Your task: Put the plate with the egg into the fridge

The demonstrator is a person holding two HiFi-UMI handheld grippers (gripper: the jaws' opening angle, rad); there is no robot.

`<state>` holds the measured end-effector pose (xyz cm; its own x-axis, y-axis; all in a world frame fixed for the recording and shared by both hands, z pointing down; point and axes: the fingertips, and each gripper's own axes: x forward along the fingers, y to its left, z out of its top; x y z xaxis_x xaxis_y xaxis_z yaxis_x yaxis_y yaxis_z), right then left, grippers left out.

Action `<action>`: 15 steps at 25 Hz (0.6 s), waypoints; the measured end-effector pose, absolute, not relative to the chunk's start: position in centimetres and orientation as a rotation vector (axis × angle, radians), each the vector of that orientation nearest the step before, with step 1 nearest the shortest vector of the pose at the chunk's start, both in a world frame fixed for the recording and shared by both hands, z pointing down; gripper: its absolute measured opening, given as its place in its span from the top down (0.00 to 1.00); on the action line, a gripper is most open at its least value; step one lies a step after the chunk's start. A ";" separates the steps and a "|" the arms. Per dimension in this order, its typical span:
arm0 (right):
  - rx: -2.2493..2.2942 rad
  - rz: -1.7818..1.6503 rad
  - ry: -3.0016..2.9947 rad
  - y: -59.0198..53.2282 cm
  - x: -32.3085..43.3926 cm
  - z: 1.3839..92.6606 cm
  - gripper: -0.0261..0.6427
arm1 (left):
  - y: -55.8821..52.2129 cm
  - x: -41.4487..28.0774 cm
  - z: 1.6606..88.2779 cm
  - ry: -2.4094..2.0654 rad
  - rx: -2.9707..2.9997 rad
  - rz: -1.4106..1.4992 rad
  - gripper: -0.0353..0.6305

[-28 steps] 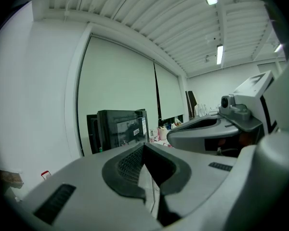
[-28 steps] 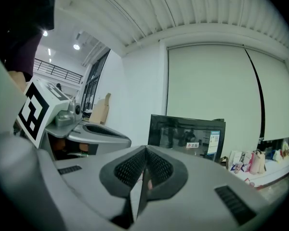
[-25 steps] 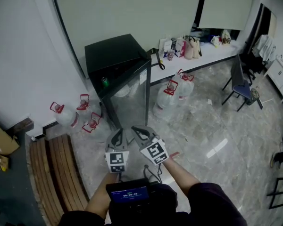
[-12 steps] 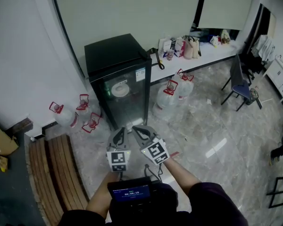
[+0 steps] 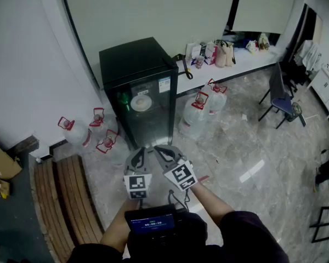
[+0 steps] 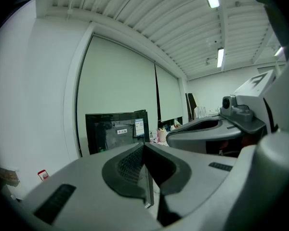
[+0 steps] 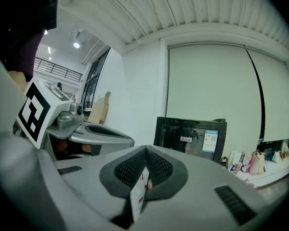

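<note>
The black fridge stands against the wall with its glass door closed. Through the glass I see a white plate on a shelf with a small pale thing at its middle, and a green item beside it. My left gripper and right gripper hover side by side over the floor, a little short of the fridge. Both are shut and hold nothing. The fridge shows ahead of the left gripper, and the fridge also lies beyond the right gripper.
Water jugs with red handles stand left of the fridge and right of it. A wooden bench runs along the left. A low white ledge carries bags. A chair stands at the far right on the marble floor.
One second ago the fridge door stood ajar at an angle; now it sits flush and the plate shows through the glass. Both grippers stay where they were.
</note>
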<state>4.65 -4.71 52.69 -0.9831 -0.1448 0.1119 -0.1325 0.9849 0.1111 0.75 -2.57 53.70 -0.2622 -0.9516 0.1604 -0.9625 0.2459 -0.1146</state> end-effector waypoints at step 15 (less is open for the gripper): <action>0.200 -0.138 -3.000 -4.3 3.2 53.3 0.95 | -2.4 -0.7 54.6 -2.417 1.857 0.283 0.93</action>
<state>3.24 -4.30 53.33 -0.9825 -0.1380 0.1250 -0.1259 0.9870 0.0998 -0.66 -2.37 54.62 -0.2621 -0.9489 0.1756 -0.9639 0.2483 -0.0967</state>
